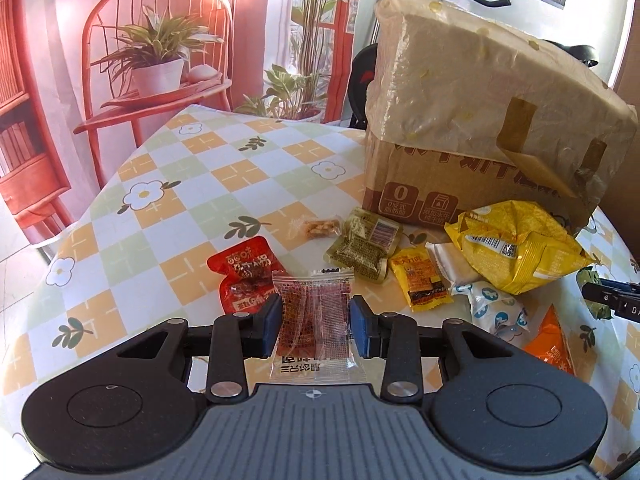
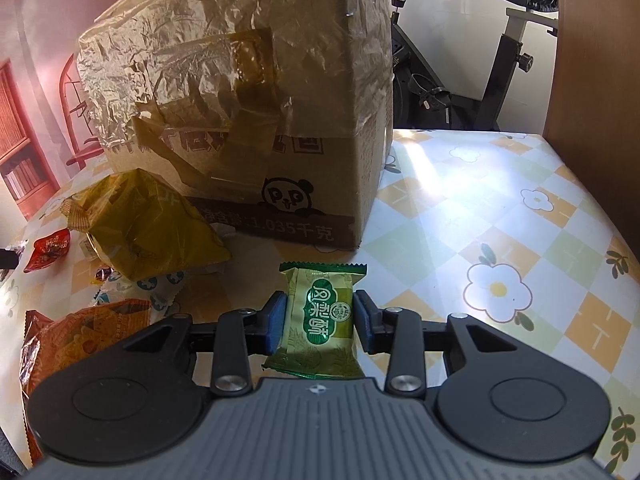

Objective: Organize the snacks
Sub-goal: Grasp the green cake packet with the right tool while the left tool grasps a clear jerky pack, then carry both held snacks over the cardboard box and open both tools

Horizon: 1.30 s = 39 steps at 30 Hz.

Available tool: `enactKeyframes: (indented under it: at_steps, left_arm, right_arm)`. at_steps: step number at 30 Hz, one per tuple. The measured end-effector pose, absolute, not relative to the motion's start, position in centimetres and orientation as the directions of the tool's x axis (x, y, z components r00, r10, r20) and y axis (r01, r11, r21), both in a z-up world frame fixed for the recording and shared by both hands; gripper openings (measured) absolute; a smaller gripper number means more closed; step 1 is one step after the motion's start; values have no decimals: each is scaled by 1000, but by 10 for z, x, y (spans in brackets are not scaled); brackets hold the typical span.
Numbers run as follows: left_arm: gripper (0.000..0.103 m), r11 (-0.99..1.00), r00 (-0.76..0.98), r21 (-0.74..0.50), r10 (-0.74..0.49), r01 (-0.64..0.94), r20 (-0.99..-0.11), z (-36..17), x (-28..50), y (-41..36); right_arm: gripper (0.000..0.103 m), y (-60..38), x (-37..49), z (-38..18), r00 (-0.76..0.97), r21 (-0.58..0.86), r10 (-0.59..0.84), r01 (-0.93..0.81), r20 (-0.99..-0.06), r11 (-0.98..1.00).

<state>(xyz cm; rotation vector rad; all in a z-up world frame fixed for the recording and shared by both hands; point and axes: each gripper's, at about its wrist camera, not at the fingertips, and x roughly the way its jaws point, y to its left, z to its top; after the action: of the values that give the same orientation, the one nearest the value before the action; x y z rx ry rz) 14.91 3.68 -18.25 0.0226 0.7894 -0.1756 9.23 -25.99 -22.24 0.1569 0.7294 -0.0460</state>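
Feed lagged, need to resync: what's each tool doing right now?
Left tool: closed on a clear packet with red print.
Right tool: closed on a green pastry packet.

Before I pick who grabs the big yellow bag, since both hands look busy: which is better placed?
Neither is free. The left tool grips a clear red packet, the right tool a green pastry. The yellow bag lies closer to the right, probably.
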Motion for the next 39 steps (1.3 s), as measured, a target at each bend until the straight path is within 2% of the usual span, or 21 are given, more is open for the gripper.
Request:
enactKeyframes:
  at_steps: [8, 17, 21, 25, 27, 30, 39]
  left_arm:
    - [39, 981, 776, -57, -182, 186, -604, -137, 153, 18]
    - [39, 967, 858, -56, -245, 247, -451, -77, 161, -8]
    - [39, 959, 878, -44, -273, 279, -392, -51, 176, -24]
    - [39, 950, 890, -41, -303, 308, -341, -28, 196, -47]
    - [39, 944, 887, -42, -323, 328, -331, -18, 213, -62]
    - [39, 940, 886, -25, -329, 340, -327, -12, 237, -86]
    - [40, 932, 862, 12, -329, 362, -386, -26, 301, -140]
  right_arm:
    - [38, -242, 87, -182, 823, 101, 50, 9, -566, 995]
    - [38, -235, 85, -111, 910, 73, 100, -77, -402, 994]
    - [38, -238, 101, -71, 937, 40, 122, -115, -327, 993]
    - [38, -244, 133, -45, 950, -5, 113, -119, -291, 993]
    - [38, -247, 155, -37, 949, -42, 95, -113, -300, 993]
    - [38, -255, 190, -35, 939, -22, 68, -80, -336, 997]
    - [38, -279, 245, -63, 884, 6, -23, 30, -467, 1000]
